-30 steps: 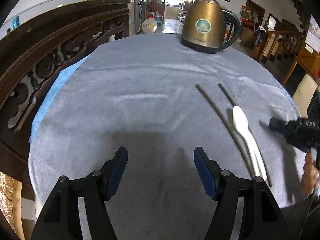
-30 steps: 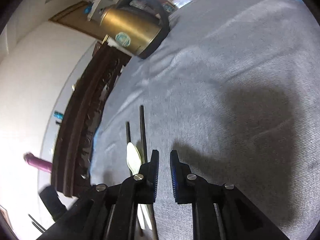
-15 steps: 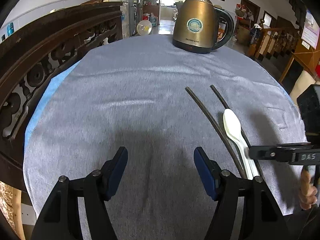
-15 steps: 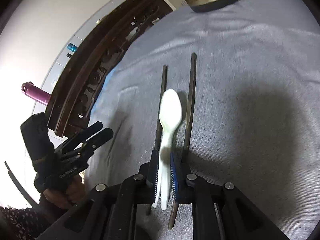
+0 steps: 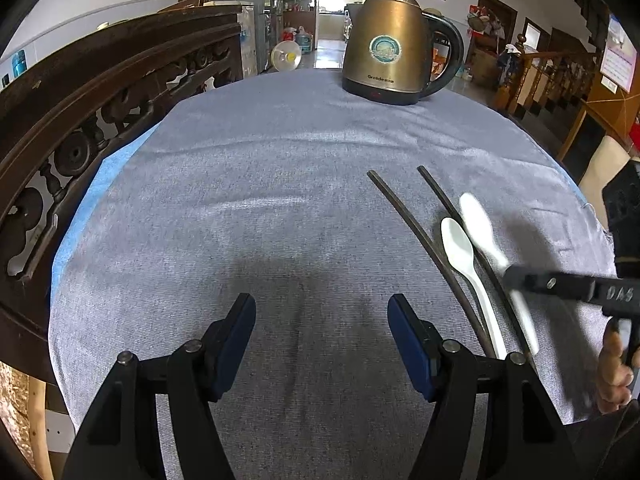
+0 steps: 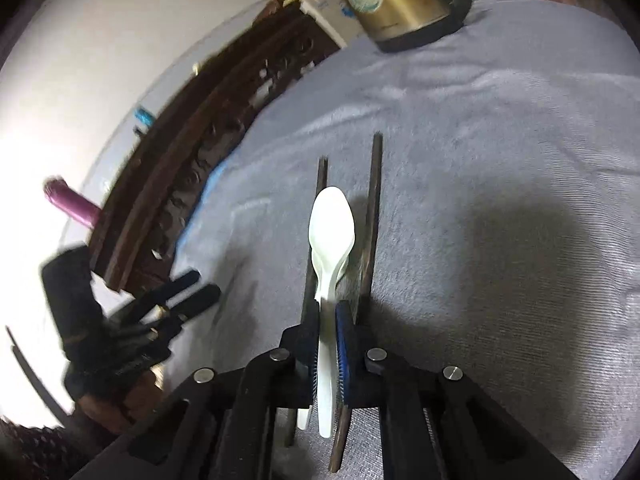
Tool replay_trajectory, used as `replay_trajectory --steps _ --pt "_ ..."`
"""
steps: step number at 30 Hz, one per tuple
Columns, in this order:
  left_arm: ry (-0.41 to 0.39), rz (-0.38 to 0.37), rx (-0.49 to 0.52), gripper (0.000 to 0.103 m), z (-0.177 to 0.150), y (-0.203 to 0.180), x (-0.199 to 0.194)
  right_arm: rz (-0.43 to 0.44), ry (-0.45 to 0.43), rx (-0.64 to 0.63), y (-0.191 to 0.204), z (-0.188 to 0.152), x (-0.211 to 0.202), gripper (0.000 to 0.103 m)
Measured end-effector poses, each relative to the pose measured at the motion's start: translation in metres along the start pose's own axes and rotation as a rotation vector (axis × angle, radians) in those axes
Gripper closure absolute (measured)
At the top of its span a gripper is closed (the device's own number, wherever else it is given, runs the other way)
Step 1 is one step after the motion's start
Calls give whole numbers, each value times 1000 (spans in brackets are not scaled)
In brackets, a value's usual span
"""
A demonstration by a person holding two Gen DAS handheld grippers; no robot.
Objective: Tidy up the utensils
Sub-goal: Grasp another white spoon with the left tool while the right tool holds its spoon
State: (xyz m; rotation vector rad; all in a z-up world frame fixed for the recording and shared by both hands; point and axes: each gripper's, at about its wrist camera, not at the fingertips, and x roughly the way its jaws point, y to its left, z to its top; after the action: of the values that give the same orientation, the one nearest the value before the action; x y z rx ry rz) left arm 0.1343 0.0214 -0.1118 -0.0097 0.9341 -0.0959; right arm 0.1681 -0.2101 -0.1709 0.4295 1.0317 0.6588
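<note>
Two dark chopsticks [image 5: 404,216] lie side by side on the grey cloth, and a white spoon [image 5: 460,248] rests between them. A second white spoon [image 5: 480,224] is tilted up just over it, blurred. My right gripper [image 5: 516,280] comes in from the right and its jaws are closing on that spoon's handle. In the right wrist view the held spoon [image 6: 332,220] runs forward from the right gripper [image 6: 328,320], with the pads pressing its handle and the chopsticks [image 6: 374,200] on either side. My left gripper [image 5: 322,336] hovers open over bare cloth, holding nothing.
A brass electric kettle [image 5: 392,40] stands at the far edge of the round table [image 5: 260,200]. A carved dark wooden chair back [image 5: 100,92] curves along the left side. A person's fingers [image 5: 612,376] hold the right gripper's handle at the right edge.
The right gripper swung over the spoons, rolled upright and closed on a handle. The top spoon now stands apart from the one below. The left gripper stayed put.
</note>
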Motion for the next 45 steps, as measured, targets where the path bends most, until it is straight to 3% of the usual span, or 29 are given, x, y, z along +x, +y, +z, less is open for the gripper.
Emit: replay_trajectory --steps 5,8,10,12,14,18,30,31,32,33,36,40,45 --pt "-10 -18 3 34 4 -6 1 -20 -90 84 -22 -2 -21 91" --pt "-22 -26 24 34 9 -13 6 -99 -100 102 -28 -4 -26 89" --pt "-25 -24 31 34 13 -16 9 -109 -101 117 -32 -5 -30 80" --pt "-28 -27 36 34 17 -18 11 -123 -145 124 -36 -10 -36 65" --pt "-38 -35 45 34 21 -21 13 -122 -206 144 -47 -13 -49 58" --pt "-60 -67 73 34 29 -30 17 -141 -259 166 -58 -11 -59 56" --pt "-32 -256 120 34 51 -60 45 -173 -152 33 -40 33 -22 56" --pt "-26 -274 119 39 52 -61 49 -174 -147 22 -39 35 -20 59" --pt "-20 -278 120 44 53 -62 51 -176 -141 7 -39 37 -18 69" --pt "-3 -288 126 55 53 -64 55 -177 -123 -6 -38 40 -14 83" --pt "38 -316 136 76 51 -67 63 -182 -93 -36 -37 42 -6 97" --pt "46 -328 158 95 46 -67 68 -183 -104 -44 -39 39 -7 100" --pt "19 -343 155 100 46 -63 61 -181 -147 3 -47 33 -16 100"
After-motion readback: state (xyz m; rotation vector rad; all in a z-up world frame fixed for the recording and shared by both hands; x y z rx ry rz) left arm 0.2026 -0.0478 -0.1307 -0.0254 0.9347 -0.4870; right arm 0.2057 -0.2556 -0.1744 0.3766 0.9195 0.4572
